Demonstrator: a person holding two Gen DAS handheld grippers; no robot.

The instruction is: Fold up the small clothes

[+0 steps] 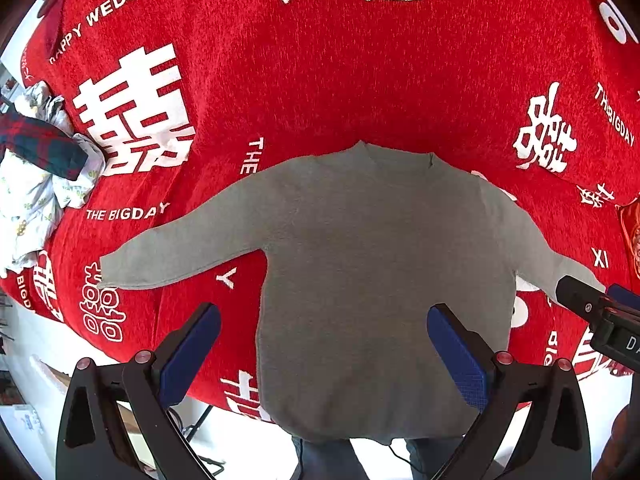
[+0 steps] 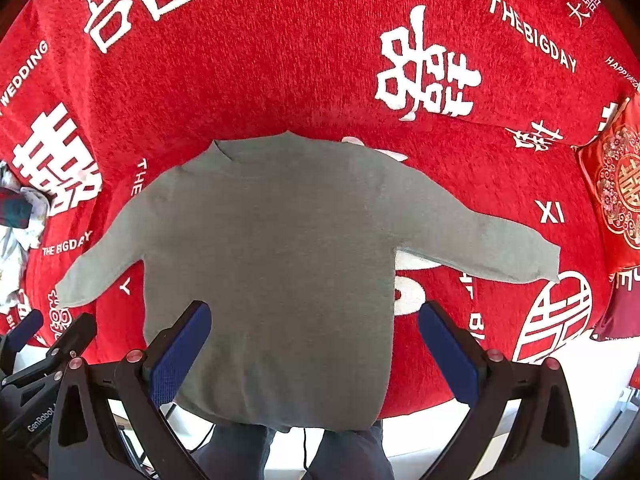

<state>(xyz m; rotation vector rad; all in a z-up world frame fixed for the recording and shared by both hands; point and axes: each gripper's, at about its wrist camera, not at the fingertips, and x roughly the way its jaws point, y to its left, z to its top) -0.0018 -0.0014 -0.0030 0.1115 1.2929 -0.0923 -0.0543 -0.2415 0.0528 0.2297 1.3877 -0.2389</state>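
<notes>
A: While the left gripper (image 1: 324,354) hangs wide open and empty above the hem, the sweater (image 1: 380,280) lies flat on the red cover (image 1: 360,72), sleeves spread, hem over the near edge. Step?

B: Folding not begun, I judge. Next calls for pinching a sleeve cuff and carrying it across the chest. Cover reads "HAPPY WEDDING", "THE BIGDAY".

A: Right view?

B: Right gripper (image 2: 316,352) also spread wide, holding nothing, over the sweater (image 2: 272,264). Left tool's body reads "GenRobot". Cover: "THEBIGDAY", "XI".
</notes>
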